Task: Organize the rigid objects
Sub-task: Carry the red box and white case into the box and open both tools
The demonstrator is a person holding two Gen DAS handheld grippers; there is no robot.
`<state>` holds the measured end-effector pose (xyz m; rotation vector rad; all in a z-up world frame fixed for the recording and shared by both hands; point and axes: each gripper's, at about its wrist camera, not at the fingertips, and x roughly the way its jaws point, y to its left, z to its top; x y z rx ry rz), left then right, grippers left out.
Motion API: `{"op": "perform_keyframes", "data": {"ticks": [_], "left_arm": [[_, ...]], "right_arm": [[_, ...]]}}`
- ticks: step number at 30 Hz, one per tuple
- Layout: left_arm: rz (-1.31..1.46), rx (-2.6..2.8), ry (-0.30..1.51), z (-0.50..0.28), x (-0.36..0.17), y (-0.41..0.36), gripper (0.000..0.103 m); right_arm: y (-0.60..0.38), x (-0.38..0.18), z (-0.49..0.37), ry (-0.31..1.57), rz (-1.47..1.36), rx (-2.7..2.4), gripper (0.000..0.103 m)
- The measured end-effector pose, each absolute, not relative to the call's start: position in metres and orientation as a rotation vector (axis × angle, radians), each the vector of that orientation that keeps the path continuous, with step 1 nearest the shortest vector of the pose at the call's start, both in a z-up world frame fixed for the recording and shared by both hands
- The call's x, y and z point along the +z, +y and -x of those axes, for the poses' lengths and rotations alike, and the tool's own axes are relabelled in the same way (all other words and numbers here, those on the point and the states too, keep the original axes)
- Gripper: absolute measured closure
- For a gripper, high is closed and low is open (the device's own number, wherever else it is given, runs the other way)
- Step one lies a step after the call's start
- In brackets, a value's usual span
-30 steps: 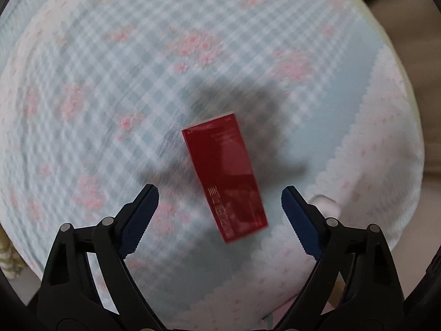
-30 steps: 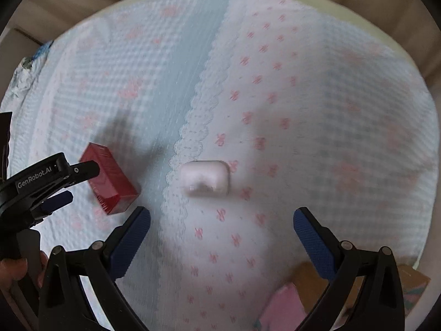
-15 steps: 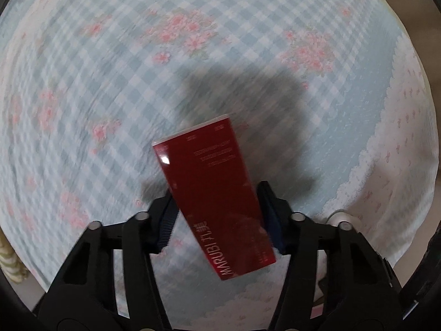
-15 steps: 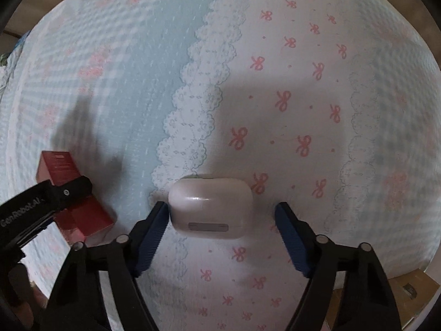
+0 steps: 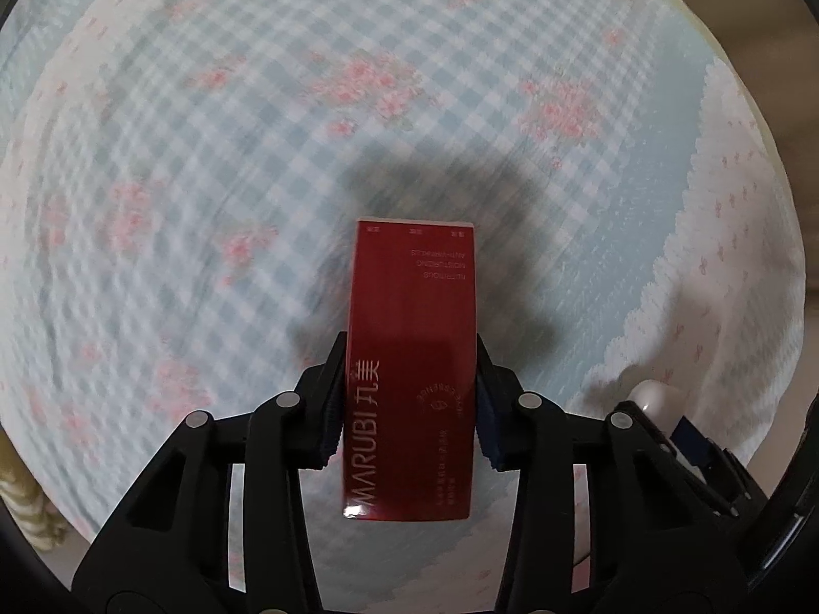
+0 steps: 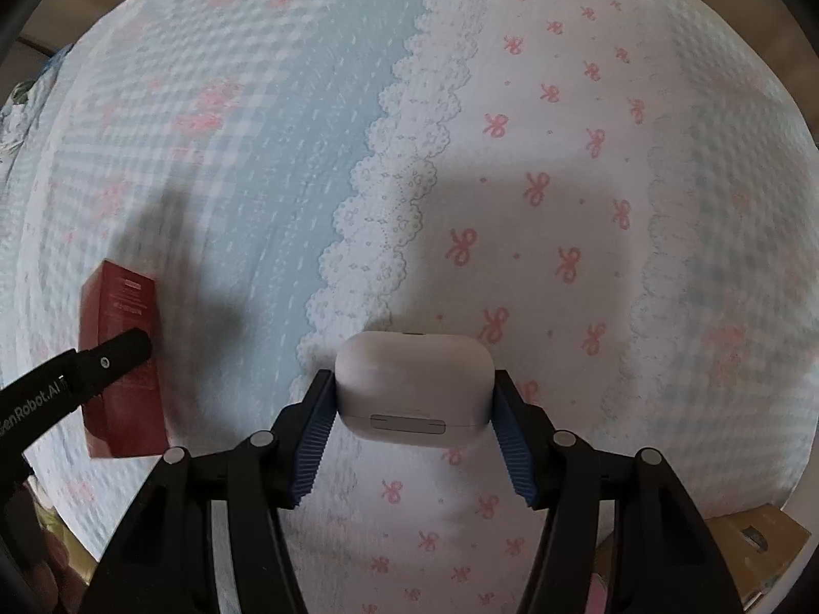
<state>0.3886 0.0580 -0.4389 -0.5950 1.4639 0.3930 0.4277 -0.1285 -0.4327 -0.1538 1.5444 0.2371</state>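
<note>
Clamping the red box [image 5: 412,373] across its width, your left gripper [image 5: 409,404] leaves its long axis running straight ahead.

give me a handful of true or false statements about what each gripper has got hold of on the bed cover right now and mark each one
1. The left gripper is closed on the red box. True; its jaws have just closed, with the fingers pressing the box's long sides.
2. The right gripper holds a black phone. False; it grips a white earbud case, its jaws having just been closing around it.
3. The red box carries the word MARUBI. True.
4. The earbud case lies on the blue checked part of the bed cover. False; beneath it is the white part with pink bows, beside the lace edge.
5. The right wrist view shows the red box with nothing gripping it. False; a black finger of the left gripper lies across it.
</note>
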Motion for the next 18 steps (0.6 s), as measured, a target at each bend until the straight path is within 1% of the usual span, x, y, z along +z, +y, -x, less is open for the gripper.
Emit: {"op": "perform_keyframes", "data": {"ticks": [5,9,18], "left_arm": [[0.6,0.371,1.458,-0.374,-0.429,0.063,0.065],[0.598,0.332,1.433,-0.364,-0.408,0.06,0.065],[0.47,0.159,1.313,-0.349,-0.317,0.019,0.065]], "right_arm": [[-0.132,-0.415,-0.417,1.516,0.143,0.253,0.048],[-0.134,-0.395,-0.412,1.492,0.12,0.262,0.048],[-0.18,-0.314,-0.391,1.39,-0.005,0.251,0.048]]}}
